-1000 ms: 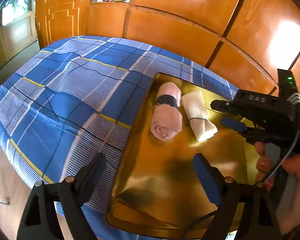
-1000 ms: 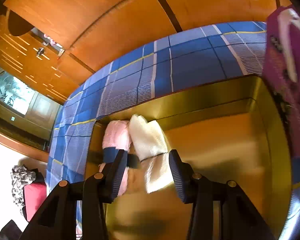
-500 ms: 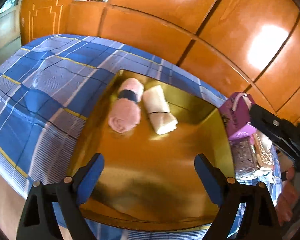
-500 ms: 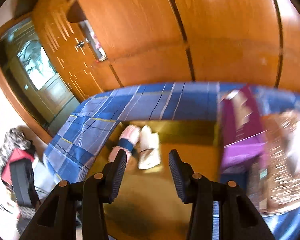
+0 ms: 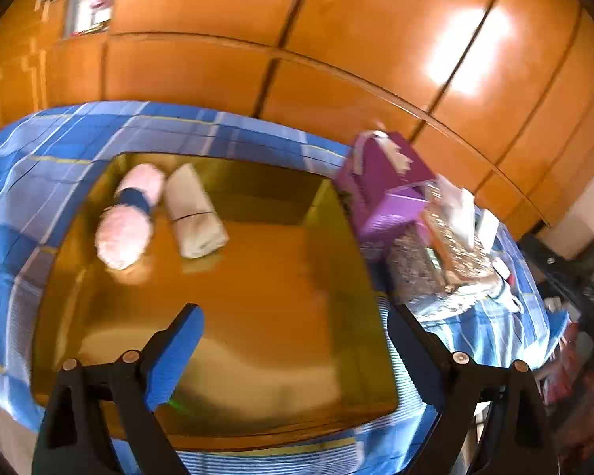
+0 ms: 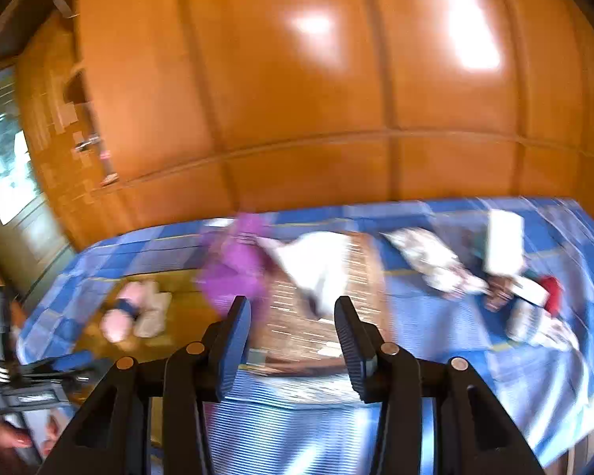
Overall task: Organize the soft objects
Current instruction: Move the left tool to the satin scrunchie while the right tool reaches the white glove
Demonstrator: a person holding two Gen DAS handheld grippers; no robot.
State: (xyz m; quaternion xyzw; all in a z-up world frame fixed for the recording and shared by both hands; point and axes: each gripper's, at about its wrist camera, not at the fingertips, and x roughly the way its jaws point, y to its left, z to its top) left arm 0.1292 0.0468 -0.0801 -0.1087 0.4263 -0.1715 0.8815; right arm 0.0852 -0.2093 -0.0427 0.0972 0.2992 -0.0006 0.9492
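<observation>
While both views are smeared by motion blur, the layout reads as follows.
Bed: blue plaid bedsheet (image 5: 39, 213) in front of glossy orange wooden panelling (image 5: 336, 39).
Tray: shiny gold rectangular tray (image 5: 257, 297) lying on the bedsheet.
Soft things: pink rolled towel with a dark blue band (image 5: 128, 217) and white rolled towel (image 5: 194, 213), side by side and touching, in the tray's far left corner.
Clutter: purple box (image 5: 384, 186) just right of the tray; patterned bags and cloths beyond it, too blurred to name.
Left gripper (image 5: 297, 356): fingers wide apart and opening, nothing between them, above the tray.
Right gripper (image 6: 293, 340): fingers partly apart, empty, above the clutter.
</observation>
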